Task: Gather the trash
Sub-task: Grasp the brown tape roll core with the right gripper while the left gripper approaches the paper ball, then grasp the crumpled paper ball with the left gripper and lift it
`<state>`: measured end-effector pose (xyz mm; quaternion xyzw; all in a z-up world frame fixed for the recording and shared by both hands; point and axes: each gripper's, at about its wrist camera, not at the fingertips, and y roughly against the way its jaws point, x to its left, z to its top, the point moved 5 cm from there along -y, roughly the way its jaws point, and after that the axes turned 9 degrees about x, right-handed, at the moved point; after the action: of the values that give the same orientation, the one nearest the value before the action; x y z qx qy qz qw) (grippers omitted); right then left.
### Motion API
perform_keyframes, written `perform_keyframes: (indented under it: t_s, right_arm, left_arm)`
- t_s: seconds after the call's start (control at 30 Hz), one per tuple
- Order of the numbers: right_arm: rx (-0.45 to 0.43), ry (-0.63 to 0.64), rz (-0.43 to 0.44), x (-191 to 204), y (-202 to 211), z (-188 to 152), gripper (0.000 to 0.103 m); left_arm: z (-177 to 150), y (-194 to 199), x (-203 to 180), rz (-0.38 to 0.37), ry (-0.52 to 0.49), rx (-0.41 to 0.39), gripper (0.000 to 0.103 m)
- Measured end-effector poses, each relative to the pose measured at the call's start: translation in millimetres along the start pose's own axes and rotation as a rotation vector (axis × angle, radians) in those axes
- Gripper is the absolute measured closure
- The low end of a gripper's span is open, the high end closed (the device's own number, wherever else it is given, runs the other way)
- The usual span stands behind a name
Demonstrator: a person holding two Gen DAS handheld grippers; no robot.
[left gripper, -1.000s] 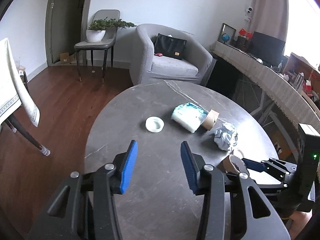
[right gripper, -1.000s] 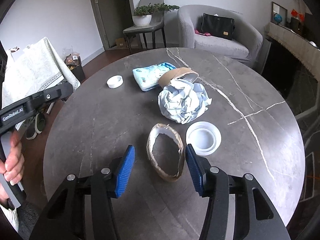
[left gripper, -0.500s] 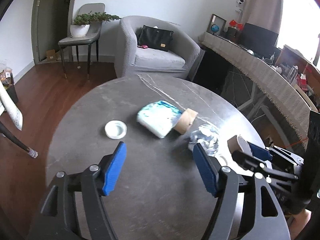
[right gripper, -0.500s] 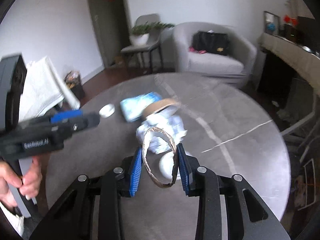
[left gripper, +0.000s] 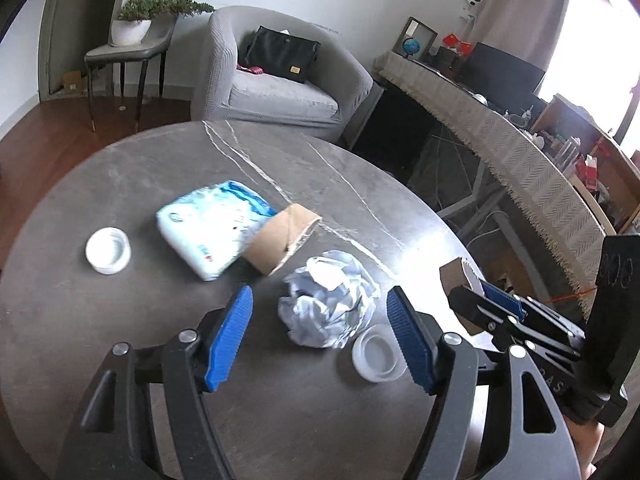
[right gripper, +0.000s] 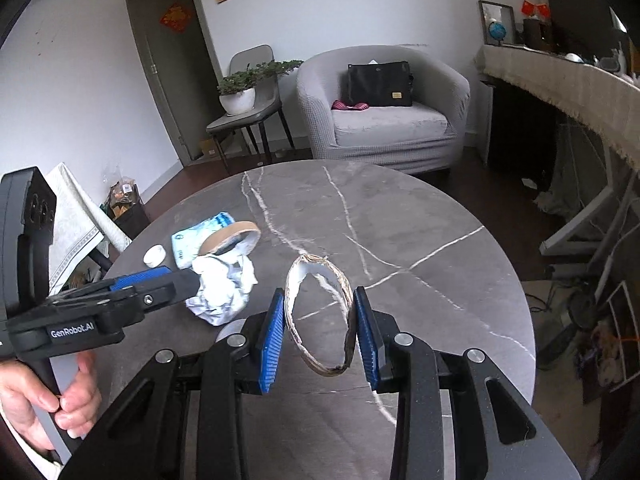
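My right gripper is shut on a torn cardboard ring and holds it above the round dark table; the ring also shows in the left wrist view. My left gripper is open, its jaws either side of a crumpled paper ball, which also shows in the right wrist view. A white lid lies beside the ball. Further back lie a cardboard tube, a blue-white tissue pack and a second white lid.
A grey armchair with a black bag stands beyond the table. A chair with a potted plant stands at the back left. A long cloth-covered sideboard runs along the right. A dark bin sits left of the table.
My right gripper closed on the cardboard ring and lifted it off the table. My left gripper moved right and forward and now brackets the crumpled paper ball.
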<state>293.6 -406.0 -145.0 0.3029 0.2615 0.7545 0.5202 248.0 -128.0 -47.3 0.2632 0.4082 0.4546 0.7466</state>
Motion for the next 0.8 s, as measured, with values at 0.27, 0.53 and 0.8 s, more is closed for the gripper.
perform_keyframes:
  t_s: [0.27, 0.53, 0.8]
  right_arm:
    - [0.016, -0.015, 0.004, -9.2, -0.5, -1.7, 0.069]
    - [0.014, -0.029, 0.018, -4.8, 0.8, 0.4, 0.069]
    - [0.016, 0.011, 0.041, 29.8, 1.8, -2.8, 0.069]
  left_arm:
    - [-1.1, -15.2, -3.6, -0.017, 0.021, 0.022, 0.05]
    - [-4.8, 2.6, -9.0, 0.022, -0.041, -0.028, 0.052]
    - [-12.4, 43.3, 6.2, 0.099, -0.079, -0.09, 0.052]
